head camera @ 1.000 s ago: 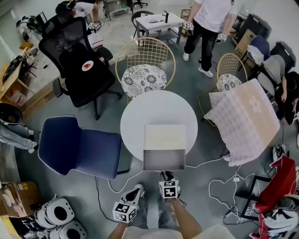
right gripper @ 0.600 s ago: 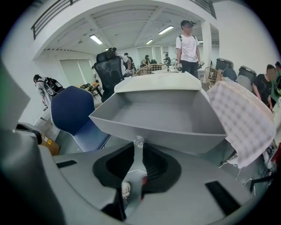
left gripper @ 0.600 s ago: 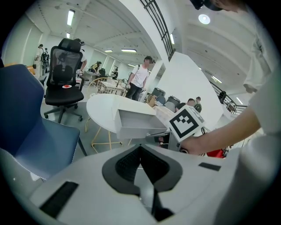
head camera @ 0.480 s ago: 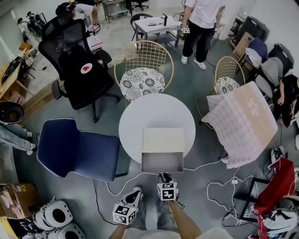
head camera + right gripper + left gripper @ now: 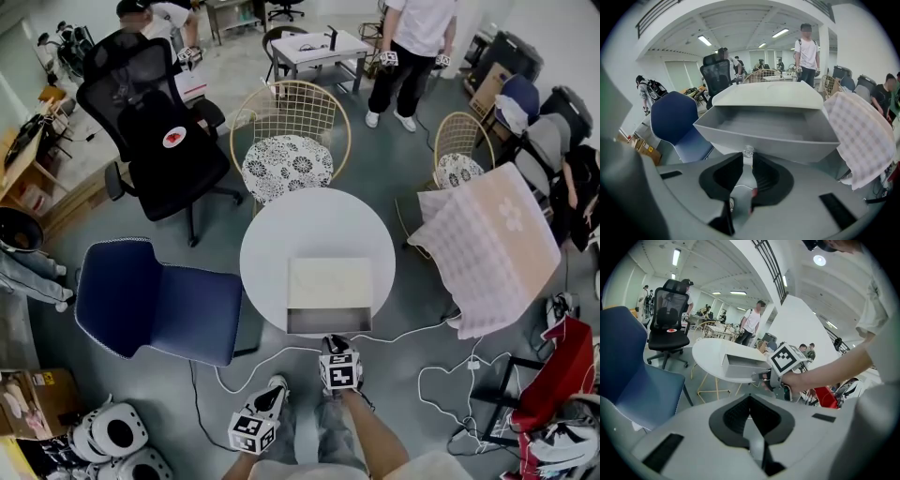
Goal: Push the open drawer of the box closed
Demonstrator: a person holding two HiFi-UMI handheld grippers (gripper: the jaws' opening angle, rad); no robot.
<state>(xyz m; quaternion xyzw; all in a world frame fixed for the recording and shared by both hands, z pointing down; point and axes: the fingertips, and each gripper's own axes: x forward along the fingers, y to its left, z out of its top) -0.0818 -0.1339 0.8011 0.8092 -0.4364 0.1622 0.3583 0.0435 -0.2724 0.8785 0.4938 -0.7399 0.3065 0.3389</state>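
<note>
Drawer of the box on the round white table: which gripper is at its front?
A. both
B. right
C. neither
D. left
B: the right gripper sits at the front of the drawer, with the small clear knob between its jaw tips. The left gripper hangs back, short of the round table.

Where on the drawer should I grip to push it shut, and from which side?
Take the small clear knob at the middle of the drawer's front panel, coming from the near side, in line with the box. That panel is flat and smooth; the knob is its only protrusion. The right gripper has its jaws closed on it, so a straight push should do.
</note>
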